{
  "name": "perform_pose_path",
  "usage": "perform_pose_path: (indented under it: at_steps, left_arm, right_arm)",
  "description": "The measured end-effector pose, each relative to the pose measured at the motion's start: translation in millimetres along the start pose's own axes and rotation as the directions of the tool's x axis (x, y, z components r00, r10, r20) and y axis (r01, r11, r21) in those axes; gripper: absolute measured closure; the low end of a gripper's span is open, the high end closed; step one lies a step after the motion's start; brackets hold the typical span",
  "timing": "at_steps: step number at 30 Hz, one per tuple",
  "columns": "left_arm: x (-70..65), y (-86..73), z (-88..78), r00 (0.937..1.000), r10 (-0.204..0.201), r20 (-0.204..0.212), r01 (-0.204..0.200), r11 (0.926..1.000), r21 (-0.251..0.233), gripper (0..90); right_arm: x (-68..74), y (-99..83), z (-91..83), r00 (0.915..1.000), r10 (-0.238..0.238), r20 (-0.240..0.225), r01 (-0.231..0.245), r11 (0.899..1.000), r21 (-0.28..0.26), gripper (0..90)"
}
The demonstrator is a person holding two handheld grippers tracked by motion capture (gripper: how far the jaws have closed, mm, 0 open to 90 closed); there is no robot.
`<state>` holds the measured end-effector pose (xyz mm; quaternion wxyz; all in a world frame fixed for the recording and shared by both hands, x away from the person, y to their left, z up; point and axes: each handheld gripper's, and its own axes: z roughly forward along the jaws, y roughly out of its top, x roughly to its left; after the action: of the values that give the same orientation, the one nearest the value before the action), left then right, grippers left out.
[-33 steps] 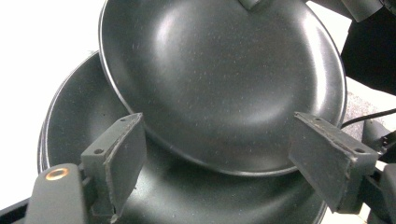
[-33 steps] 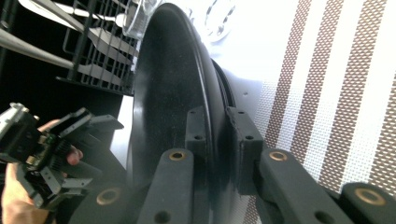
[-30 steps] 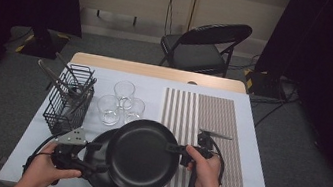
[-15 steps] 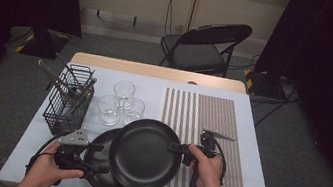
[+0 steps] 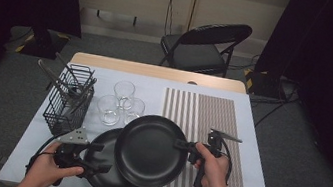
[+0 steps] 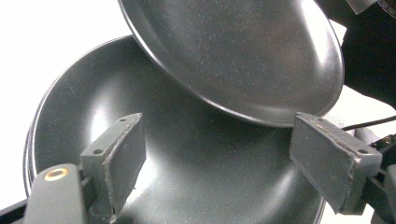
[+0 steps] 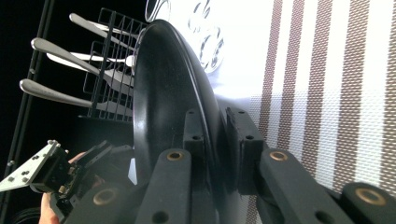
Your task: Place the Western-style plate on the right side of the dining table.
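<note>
Two black plates overlap at the table's near edge. The upper plate [image 5: 150, 150] is tilted and held off the lower one, with my right gripper [image 5: 180, 145] shut on its right rim; in the right gripper view the jaws [image 7: 217, 135] clamp that rim [image 7: 163, 93] edge-on. The lower plate [image 5: 100, 170] lies flat on the table. My left gripper [image 5: 99, 158] stands open at its left side. In the left gripper view the wide-apart pads [image 6: 116, 163] hover over the lower plate [image 6: 93, 116], and the upper plate [image 6: 243, 51] hangs above them.
A black wire basket [image 5: 67, 103] with cutlery stands at the left, with three clear glasses [image 5: 122, 102] beside it. A brown-striped mat [image 5: 210, 121] covers the table's right half. A folding chair [image 5: 207, 44] stands beyond the far edge.
The upper plate has edged slightly away and to the right with my right gripper, uncovering more of the lower plate. The left gripper has stayed in place.
</note>
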<state>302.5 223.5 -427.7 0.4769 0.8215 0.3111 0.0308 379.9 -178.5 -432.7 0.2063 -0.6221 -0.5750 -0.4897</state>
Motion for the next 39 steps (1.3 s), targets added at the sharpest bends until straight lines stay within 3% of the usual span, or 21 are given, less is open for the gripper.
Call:
perform_pose_path:
  at_steps: [9, 26, 39]
  left_arm:
    - [-0.5, 2.1, 3.5, 1.0, 0.006, 0.007, -0.006, 1.0, 0.008, 18.1]
    - [0.3, 9.8, 9.3, 0.9974, 0.069, -0.02, -0.068, 0.9959, 0.06, 16.0]
    - [2.0, 9.7, 10.2, 0.9963, 0.081, -0.03, -0.079, 0.9942, 0.073, 16.0]
  right_arm:
    - [-7.4, 2.0, -10.3, 0.9996, 0.028, 0.008, -0.027, 0.999, -0.03, 78.8]
    - [-22.7, 1.4, -30.3, 0.9974, 0.064, 0.032, -0.062, 0.995, -0.076, 78.6]
    - [-28.5, 3.8, -42.3, 0.9955, 0.087, 0.037, -0.082, 0.99, -0.116, 78.3]
